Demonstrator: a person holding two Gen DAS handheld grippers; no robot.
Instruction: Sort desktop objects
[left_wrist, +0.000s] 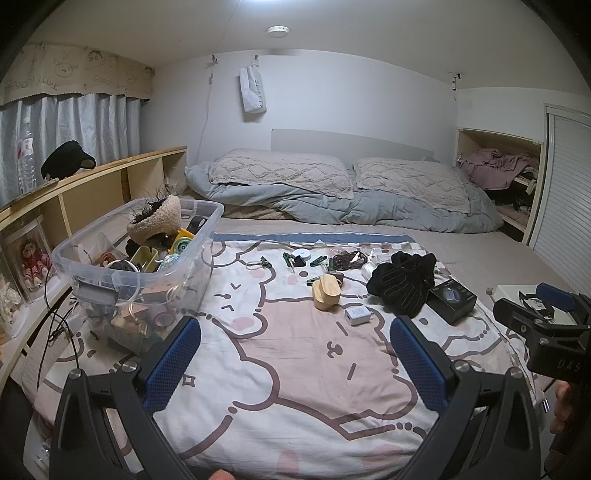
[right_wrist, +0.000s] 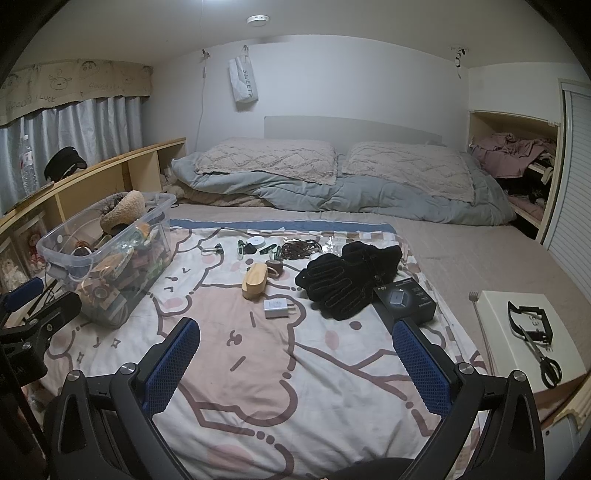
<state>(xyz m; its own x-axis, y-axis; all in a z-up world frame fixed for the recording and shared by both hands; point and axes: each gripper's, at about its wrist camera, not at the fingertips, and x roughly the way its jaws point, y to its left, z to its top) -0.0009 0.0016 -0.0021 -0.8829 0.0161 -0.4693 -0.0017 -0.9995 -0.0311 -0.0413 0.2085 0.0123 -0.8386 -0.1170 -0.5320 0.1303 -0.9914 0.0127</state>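
Observation:
Loose objects lie on a cartoon-print blanket (left_wrist: 295, 369): a wooden case (left_wrist: 325, 292), a white charger (left_wrist: 357, 315), black gloves (left_wrist: 404, 282), a black box (left_wrist: 452, 300), green clips (left_wrist: 317, 261), dark cords (left_wrist: 347, 258) and a white round puck (left_wrist: 302, 254). A clear plastic bin (left_wrist: 140, 266) full of items stands at the left. My left gripper (left_wrist: 295, 354) is open and empty, short of the objects. My right gripper (right_wrist: 295, 354) is open and empty too; the charger (right_wrist: 276, 308), the wooden case (right_wrist: 255, 282), the gloves (right_wrist: 347, 284) and the black box (right_wrist: 404, 301) lie ahead of it.
A wooden shelf (left_wrist: 92, 184) with a water bottle (left_wrist: 26, 155) runs along the left. Pillows (left_wrist: 280, 171) and a grey duvet lie at the back. A white box (right_wrist: 524, 332) with scissors (right_wrist: 543, 358) sits at the right. The right gripper also shows in the left wrist view (left_wrist: 546, 317).

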